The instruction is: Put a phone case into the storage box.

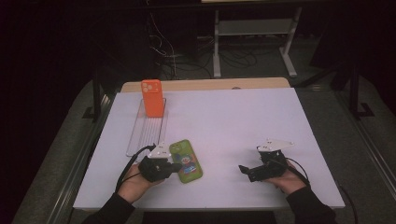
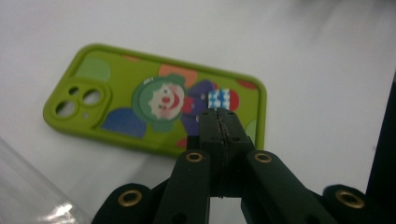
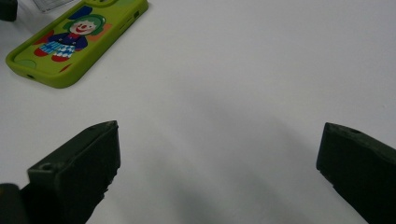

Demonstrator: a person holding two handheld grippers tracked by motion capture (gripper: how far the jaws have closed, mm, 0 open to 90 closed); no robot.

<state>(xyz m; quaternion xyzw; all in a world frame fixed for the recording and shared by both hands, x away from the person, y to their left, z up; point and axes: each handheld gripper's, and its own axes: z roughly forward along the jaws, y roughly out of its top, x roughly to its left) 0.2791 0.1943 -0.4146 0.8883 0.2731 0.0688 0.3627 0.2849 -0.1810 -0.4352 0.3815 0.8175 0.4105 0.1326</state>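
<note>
Green phone case (image 3: pixel 74 39) camera end cut off by right gripper view's top edge

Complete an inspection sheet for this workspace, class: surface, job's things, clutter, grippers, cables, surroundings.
Surface: white table, bare in the middle.
Job's things: green clown phone case lying flat; orange phone case on the far end of a clear ridged tray.
Clutter: nothing seen.
Grippers: left gripper shut, empty, beside the green case; right gripper open, empty.
Cables: one trails from each gripper; more tangle on the floor beyond.
Surroundings: dark room, white frame legs behind the table.
</note>
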